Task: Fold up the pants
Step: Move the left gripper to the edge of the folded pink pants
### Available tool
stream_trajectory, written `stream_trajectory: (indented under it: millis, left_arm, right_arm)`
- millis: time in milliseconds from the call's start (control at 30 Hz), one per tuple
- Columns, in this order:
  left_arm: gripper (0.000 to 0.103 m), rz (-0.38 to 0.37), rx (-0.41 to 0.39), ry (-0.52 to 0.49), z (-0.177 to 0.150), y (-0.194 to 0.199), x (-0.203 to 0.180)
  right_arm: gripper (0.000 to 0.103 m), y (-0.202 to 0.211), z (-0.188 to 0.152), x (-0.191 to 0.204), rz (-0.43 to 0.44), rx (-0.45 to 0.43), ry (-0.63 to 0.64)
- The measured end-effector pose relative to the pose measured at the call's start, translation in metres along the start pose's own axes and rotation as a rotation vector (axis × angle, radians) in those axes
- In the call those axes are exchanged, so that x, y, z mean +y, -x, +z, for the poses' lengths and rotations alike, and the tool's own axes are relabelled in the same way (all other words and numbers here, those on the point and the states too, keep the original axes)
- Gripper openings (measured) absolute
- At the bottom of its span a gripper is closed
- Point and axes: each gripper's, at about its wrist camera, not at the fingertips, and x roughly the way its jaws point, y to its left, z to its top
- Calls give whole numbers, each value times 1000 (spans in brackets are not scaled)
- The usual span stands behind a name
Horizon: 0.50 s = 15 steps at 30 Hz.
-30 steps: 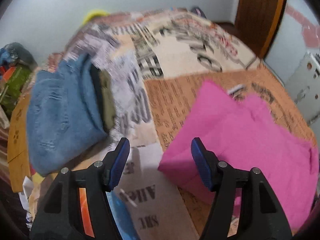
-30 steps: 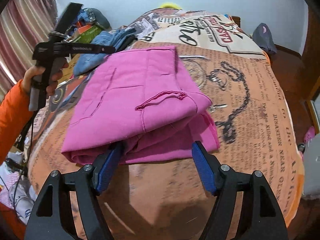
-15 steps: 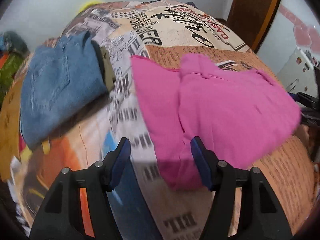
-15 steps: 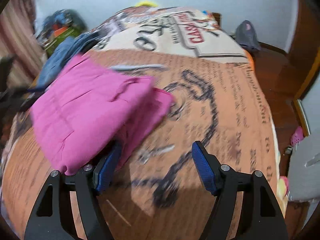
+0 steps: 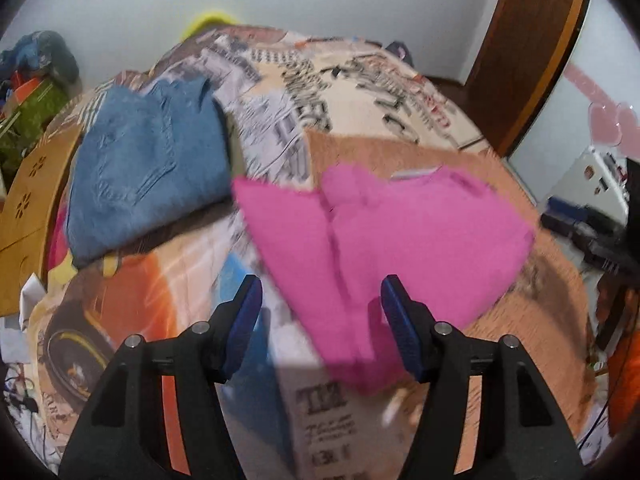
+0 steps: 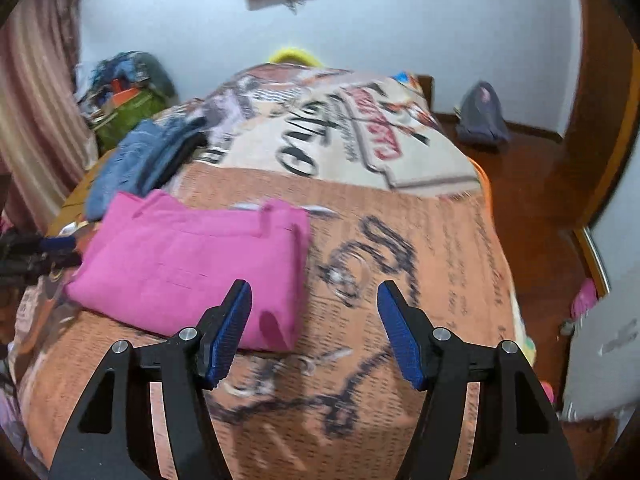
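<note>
The pink pants (image 5: 400, 232) lie folded in a thick, roughly square bundle on the printed bedspread (image 5: 360, 120). My left gripper (image 5: 320, 292) hovers above the bundle's near corner, open, with nothing between its blue pads. In the right wrist view the pink pants (image 6: 192, 264) lie ahead and to the left. My right gripper (image 6: 314, 296) stands above the bare bedspread (image 6: 400, 240) beside them. Its jaws are closing, and nothing is between them. Both views are blurred by motion.
Folded blue jeans (image 5: 148, 168) lie on the bed left of the pink bundle, and the jeans (image 6: 136, 164) also show beyond it. A clutter pile (image 6: 124, 92) and curtain (image 6: 36, 100) stand left. A grey bag (image 6: 480, 116) sits on the wooden floor by the door (image 5: 532, 52).
Both grippers have drawn back and up from the pink pants, which stay folded on the bed. The right gripper's jaws have narrowed a little.
</note>
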Motion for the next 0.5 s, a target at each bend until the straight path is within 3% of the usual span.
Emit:
stream_trajectory:
  millis: [33,100,167,300,500]
  left_arm:
    - [62,-8,-8,-9,5,-1,-6]
    - [62,-15,-15,-37,10,-7,-22]
    - [62,-8,-12,-56,11,-13,-33]
    - [62,-12,12,-76,5,-28,-47]
    - [64,75,1,-127,-9,-34,-38]
  right_arm:
    - [62,-2,3,7,12,0,17]
    - [46,-10,7,25,49,3,58]
    - [39,-19,10,38,92,22,84]
    - [37,-38,9,61,147,44,134]
    - [33,-57,2,61,172,109,153]
